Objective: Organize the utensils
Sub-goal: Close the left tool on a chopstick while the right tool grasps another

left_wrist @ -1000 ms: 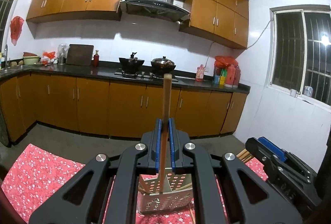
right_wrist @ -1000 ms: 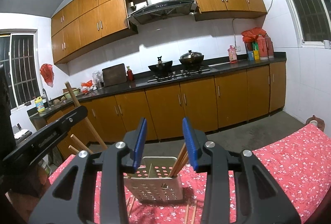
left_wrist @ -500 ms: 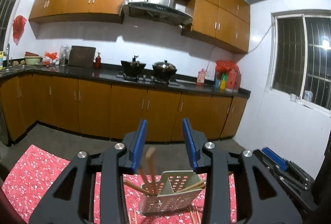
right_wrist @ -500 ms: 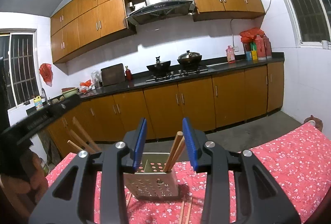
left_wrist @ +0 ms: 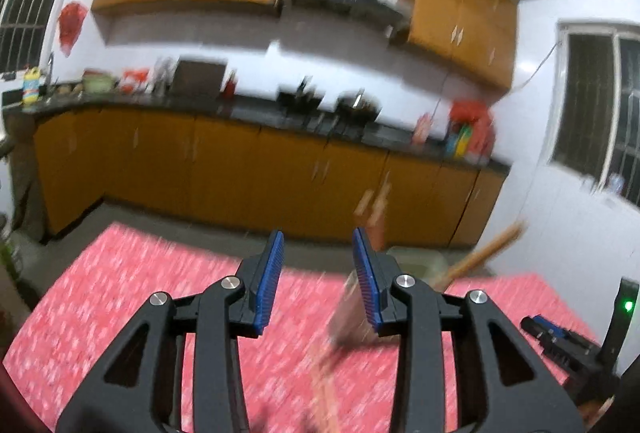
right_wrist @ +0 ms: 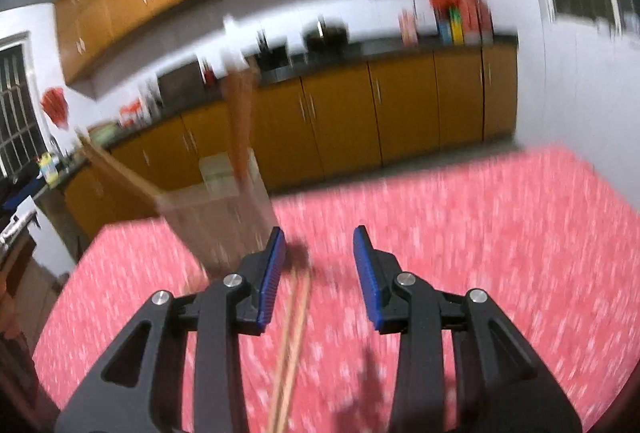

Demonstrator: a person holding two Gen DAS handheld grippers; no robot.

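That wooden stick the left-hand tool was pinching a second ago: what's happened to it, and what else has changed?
The left gripper let the stick go into the perforated holder and now stands open and empty. Both tools have tipped down toward the red tablecloth, the right gripper over loose chopsticks lying there. The holder stayed put; the right gripper's jaws are open as before.

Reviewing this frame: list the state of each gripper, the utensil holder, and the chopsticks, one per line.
Left gripper: jaws open, nothing between them.
Right gripper: jaws open, empty.
Utensil holder: upright on the red tablecloth, chopsticks standing in it.
Loose chopsticks: lying flat on the cloth, in front of the holder.
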